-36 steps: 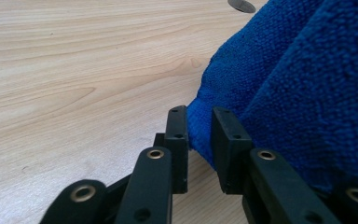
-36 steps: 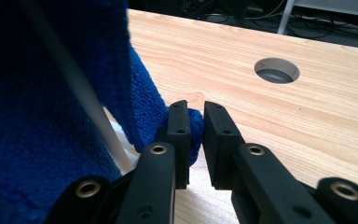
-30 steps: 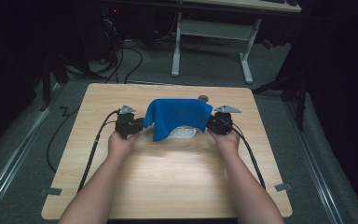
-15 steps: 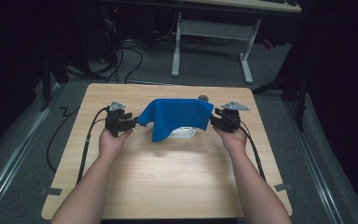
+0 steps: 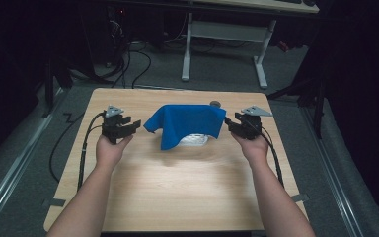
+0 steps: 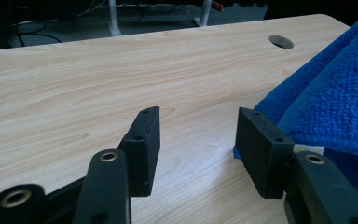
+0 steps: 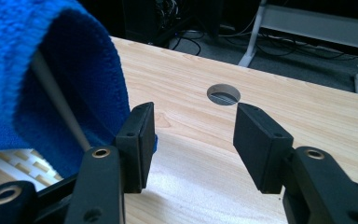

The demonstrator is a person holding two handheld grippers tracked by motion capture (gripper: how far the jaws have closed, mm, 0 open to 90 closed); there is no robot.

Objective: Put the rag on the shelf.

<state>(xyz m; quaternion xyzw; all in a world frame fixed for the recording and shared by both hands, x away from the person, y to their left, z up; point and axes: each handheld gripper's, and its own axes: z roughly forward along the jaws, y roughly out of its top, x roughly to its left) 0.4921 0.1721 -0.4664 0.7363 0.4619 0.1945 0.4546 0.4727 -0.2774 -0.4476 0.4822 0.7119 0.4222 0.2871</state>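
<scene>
Over table [image 5: 177,197], hand-held grippers agape, empty.

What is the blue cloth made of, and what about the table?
The blue cloth looks like soft microfibre or terry, since its surface is fuzzy with tiny loops. The table looks like pale wood or wood-look laminate: smooth, faintly shiny, with grain lines.

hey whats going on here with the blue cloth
A person at a wooden table holds a claw in each hand. A blue cloth lies draped over a white slatted thing in the middle of the table. The left claw and the right claw sit at either side of the cloth; both have just been opening, and nothing is between their jaws. The cloth looks freshly let go, hanging over the white thing on its own.
</scene>
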